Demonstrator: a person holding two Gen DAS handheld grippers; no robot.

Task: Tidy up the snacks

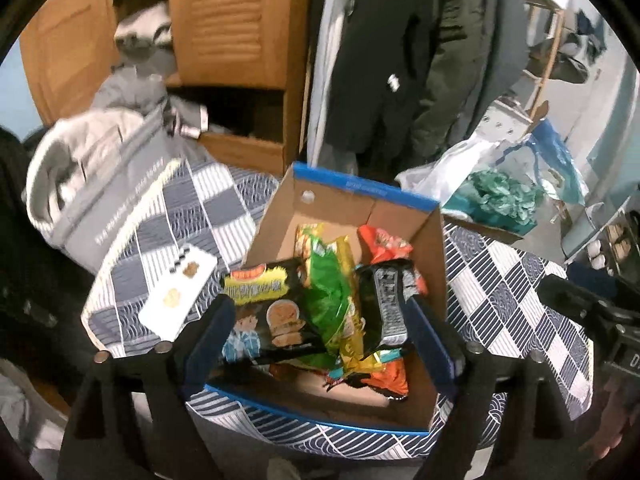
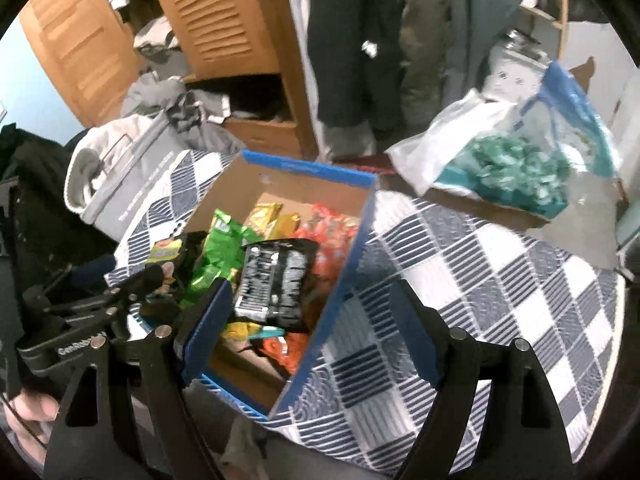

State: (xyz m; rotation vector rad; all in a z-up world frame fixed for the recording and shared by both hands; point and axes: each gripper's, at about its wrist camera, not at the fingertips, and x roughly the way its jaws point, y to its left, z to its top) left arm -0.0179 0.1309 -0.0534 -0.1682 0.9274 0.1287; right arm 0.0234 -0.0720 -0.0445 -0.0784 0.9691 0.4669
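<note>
1. A checked tablecloth [image 2: 500, 280] covers the table before a wooden wardrobe [image 1: 236, 24].
2. Snack packets [image 1: 328, 292] fill the cardboard box [image 1: 356, 204].
3. My left gripper [image 1: 320, 340] and right gripper [image 2: 316, 320] hang above, jaws spread, empty.

The left gripper [image 2: 150, 276] body reads "GenRob…", the rest hidden. Print on the grey bag [image 1: 108, 204], near the table's far left edge, and the Chinese characters on the black-and-yellow packet [image 1: 260, 304] seem too blurred to read.

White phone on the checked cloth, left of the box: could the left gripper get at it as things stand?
Probably yes. The white phone lies flat on the cloth beside the cardboard box with nothing on it, and the left gripper is open and empty above the snacks.
</note>
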